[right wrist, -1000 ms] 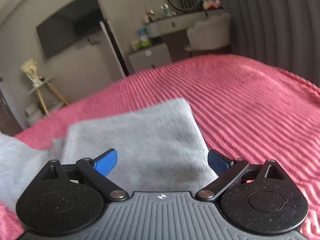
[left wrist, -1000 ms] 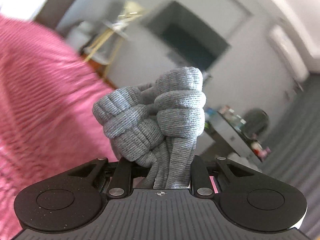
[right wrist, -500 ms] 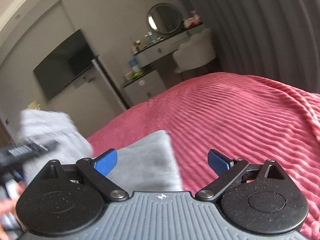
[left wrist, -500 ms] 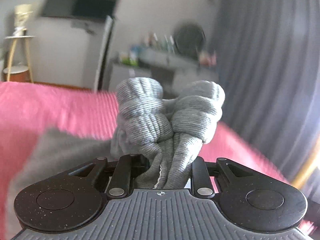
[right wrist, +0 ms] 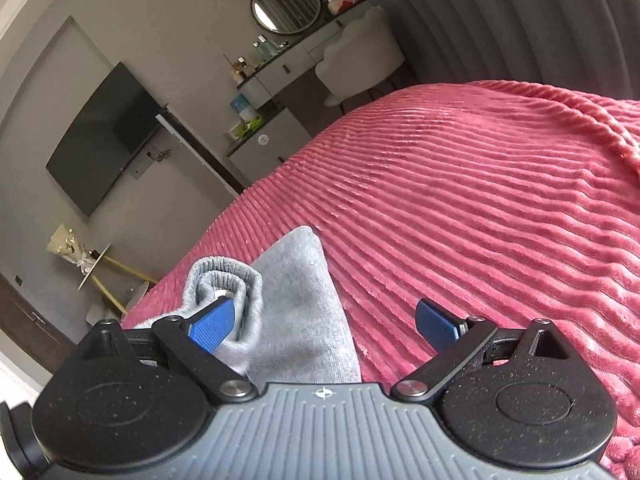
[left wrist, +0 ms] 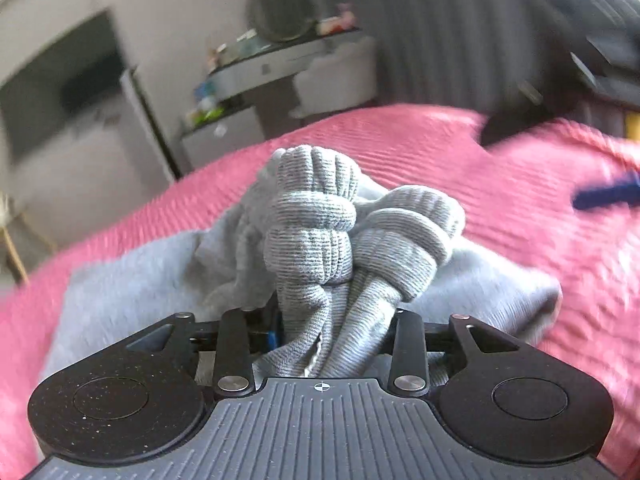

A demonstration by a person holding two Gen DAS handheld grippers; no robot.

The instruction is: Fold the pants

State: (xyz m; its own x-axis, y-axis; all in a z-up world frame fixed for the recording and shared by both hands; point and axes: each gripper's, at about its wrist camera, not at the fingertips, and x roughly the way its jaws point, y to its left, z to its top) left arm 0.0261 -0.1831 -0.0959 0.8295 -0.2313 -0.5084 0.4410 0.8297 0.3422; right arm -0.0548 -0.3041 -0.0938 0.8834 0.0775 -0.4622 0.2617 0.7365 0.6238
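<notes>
The grey pants (left wrist: 132,280) lie partly folded on the pink bedspread (left wrist: 500,216). My left gripper (left wrist: 328,336) is shut on the bunched ribbed cuffs (left wrist: 316,236) and holds them low over the folded part; the cloth hides its fingertips. In the right wrist view the pants (right wrist: 308,304) lie under and ahead of my right gripper (right wrist: 324,320), with a ribbed cuff (right wrist: 224,280) by the left blue pad (right wrist: 212,324). The right gripper is open and holds nothing.
The ribbed pink bedspread (right wrist: 480,208) stretches far to the right. Beyond the bed stand a dresser with a round mirror (right wrist: 286,4), a white chair (right wrist: 360,56), a wall TV (right wrist: 100,136) and a small side table (right wrist: 92,276). A blue fingertip of the right gripper (left wrist: 608,194) shows at right.
My left gripper swung the bunched cuffs over and down onto the folded pants. My right gripper pulled back and tilted up, off the middle of the pants toward their right edge.
</notes>
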